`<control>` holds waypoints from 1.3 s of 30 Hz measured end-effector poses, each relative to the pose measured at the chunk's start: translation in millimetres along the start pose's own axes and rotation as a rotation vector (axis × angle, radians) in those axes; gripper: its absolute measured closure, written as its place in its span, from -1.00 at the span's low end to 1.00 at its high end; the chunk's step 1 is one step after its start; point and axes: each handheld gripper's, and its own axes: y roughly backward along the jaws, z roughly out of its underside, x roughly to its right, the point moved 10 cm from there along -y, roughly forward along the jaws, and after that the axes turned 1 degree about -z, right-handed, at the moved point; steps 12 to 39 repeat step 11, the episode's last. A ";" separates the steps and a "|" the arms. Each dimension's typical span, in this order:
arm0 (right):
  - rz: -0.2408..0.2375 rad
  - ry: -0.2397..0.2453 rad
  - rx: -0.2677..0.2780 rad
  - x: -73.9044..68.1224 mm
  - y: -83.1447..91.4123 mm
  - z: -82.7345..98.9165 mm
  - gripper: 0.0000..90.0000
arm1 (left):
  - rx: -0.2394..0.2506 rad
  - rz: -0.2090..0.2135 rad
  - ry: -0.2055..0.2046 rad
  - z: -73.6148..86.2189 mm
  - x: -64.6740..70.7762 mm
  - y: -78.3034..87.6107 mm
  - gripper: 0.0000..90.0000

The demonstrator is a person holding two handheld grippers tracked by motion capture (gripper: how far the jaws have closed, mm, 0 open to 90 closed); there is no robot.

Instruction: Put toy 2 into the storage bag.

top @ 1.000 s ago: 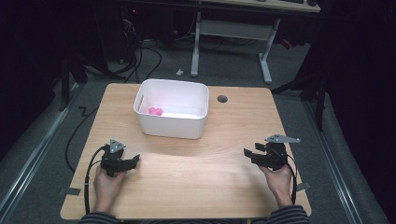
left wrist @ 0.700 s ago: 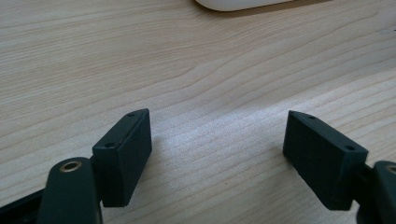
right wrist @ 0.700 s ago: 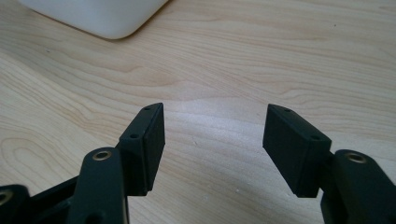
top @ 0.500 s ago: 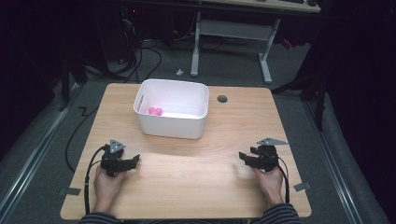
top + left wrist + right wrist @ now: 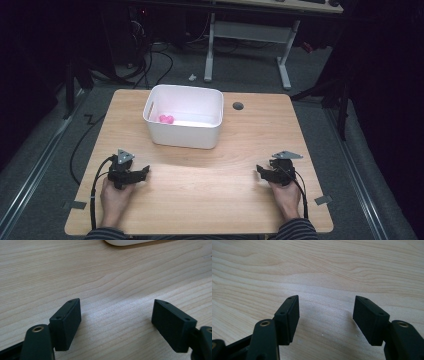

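Both grippers (image 5: pixel 145 170) (image 5: pixel 260 171) rest empty

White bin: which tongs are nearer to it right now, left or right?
Left. The left tongs sit just in front of the bin, below its left corner. The right tongs rest farther off, out past its right side near the table's right edge.

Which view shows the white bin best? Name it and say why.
The high view: the whole white bin stands at the table's far middle, with pink things inside. The left gripper view catches a sliver of its bottom edge. The right gripper view gives bare tabletop.
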 end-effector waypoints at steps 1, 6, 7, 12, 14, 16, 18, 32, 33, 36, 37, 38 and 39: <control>0.005 0.005 -0.003 0.2 -1.3 0.7 -0.16 | 0.000 0.000 0.000 0.0 0.0 0.0 -0.47; 0.014 0.045 0.011 -0.9 -5.5 1.3 -0.25 | 0.001 0.000 0.000 0.0 0.1 0.0 -0.47; 0.013 0.046 0.022 -1.7 -6.3 1.3 -0.29 | -0.001 -0.001 -0.001 0.1 0.0 0.1 -0.47; 0.011 0.049 0.035 -1.7 -7.1 1.2 -0.30 | -0.001 -0.001 -0.001 0.2 0.1 0.1 -0.47; 0.011 0.049 0.035 -1.7 -7.1 1.2 -0.30 | -0.001 -0.001 -0.001 0.2 0.1 0.1 -0.47; 0.011 0.049 0.035 -1.7 -7.1 1.2 -0.30 | -0.001 -0.001 -0.001 0.2 0.1 0.1 -0.47; 0.011 0.049 0.035 -1.7 -7.1 1.2 -0.30 | -0.001 -0.001 -0.001 0.2 0.1 0.1 -0.47; 0.011 0.049 0.035 -1.7 -7.1 1.2 -0.30 | -0.001 -0.001 -0.001 0.2 0.1 0.1 -0.47; 0.011 0.049 0.035 -1.7 -7.1 1.2 -0.30 | -0.001 -0.001 -0.001 0.2 0.1 0.1 -0.47; 0.011 0.049 0.035 -1.7 -7.1 1.2 -0.30 | -0.001 -0.001 -0.001 0.2 0.1 0.1 -0.47; 0.011 0.049 0.035 -1.7 -7.1 1.2 -0.30 | -0.001 -0.001 -0.001 0.2 0.1 0.1 -0.47; 0.011 0.049 0.035 -1.7 -7.1 1.2 -0.30 | -0.001 -0.001 -0.001 0.2 0.1 0.1 -0.47; 0.011 0.049 0.035 -1.7 -7.1 1.2 -0.30 | -0.001 -0.001 -0.001 0.2 0.1 0.1 -0.47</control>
